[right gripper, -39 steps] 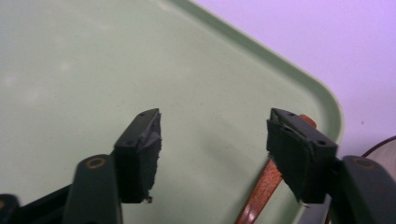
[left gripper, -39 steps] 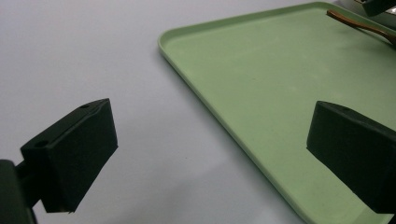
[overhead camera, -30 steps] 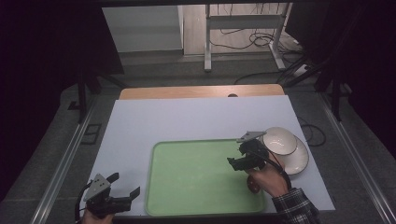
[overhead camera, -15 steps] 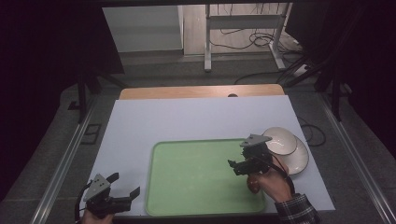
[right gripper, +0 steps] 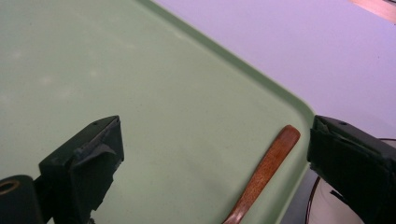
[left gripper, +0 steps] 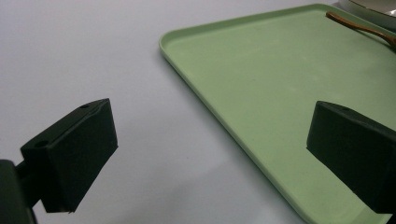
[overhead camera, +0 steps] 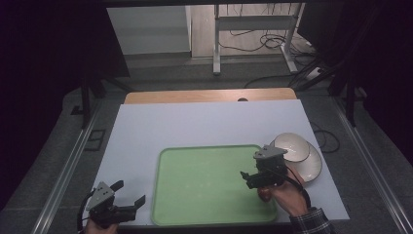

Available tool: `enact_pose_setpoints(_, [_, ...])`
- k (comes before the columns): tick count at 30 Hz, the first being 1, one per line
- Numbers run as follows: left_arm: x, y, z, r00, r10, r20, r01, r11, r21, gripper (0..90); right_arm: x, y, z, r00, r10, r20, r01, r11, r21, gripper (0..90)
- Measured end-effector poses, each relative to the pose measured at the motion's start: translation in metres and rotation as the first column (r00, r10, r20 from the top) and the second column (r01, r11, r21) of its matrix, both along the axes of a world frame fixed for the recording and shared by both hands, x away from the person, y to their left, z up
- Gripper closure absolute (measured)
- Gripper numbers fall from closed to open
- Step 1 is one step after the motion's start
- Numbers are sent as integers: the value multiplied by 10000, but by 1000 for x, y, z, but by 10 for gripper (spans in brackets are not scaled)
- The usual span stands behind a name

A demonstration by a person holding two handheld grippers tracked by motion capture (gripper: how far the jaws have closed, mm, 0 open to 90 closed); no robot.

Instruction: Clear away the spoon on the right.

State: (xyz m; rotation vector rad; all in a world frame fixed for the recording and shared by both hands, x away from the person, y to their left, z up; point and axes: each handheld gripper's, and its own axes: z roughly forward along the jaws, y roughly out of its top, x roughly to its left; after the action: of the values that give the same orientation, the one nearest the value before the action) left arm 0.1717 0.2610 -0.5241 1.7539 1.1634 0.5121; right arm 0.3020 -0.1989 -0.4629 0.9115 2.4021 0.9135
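The brown wooden handle (right gripper: pixel 264 175) lay along the green tray (right gripper: pixel 140 93), slanting toward upper right; both grippers gaped, ungrasping.

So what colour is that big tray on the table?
Pale green; the tray shows best in the high view.

No text, label, brand, number or sign can be read in any of the views. The green tray (overhead camera: pixel 214 185), the white table surface (overhead camera: pixel 195 122) and the white bowls (overhead camera: pixel 298 152) near its right edge carry plain, unmarked faces, and the black jaws in both gripper views show no lettering.
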Motion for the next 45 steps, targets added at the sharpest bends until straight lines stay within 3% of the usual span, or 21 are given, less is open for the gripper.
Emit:
enact_pose_setpoints(10, [-1,0,0,10000,-11,45,11,10000,-44,12,-10,-14,4,9999,-120,24,118,9971,758,12])
enact_pose_setpoints(17, [-1,1,1,10000,-78,54,79,9999,-119,13,-19,-22,7,9992,-360,155,342,9942,1022,0])
enact_pose_setpoints(29, [-1,5,0,10000,-49,70,50,9997,-255,17,-38,-30,11,9961,-465,745,350,9882,1489,0])
enact_pose_setpoints(45, [-1,5,0,10000,10,84,-8,9998,-194,15,-65,-60,3,9898,-1010,1003,843,9836,1593,0])
